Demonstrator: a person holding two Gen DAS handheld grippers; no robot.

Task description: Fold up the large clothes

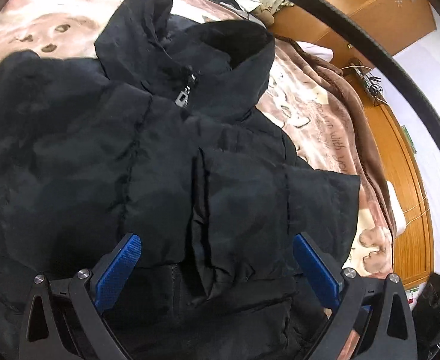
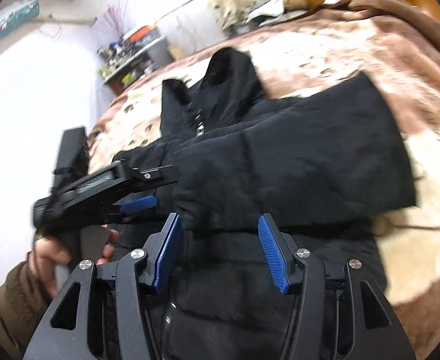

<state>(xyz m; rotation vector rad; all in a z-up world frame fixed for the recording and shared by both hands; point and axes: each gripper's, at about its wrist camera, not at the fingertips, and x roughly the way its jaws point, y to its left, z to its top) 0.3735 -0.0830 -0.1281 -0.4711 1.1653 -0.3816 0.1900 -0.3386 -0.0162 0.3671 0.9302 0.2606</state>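
Jacket [image 1: 160,156] beneath open tongs [image 1: 217,258]

left gripper [image 1: 217,258]: black frame, silver screws; fingers [image 1: 121,262]: blue ribbed | sleeve [image 2: 7,300]: brown, ribbed cuff

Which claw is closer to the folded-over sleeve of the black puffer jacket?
Right. The right claw hangs open right at the folded-over sleeve of the black puffer jacket; the left claw is off to the side, over the jacket's body.

Black puffer jacket [image 1: 148,156] front-up, zipped, sleeve folded across chest.
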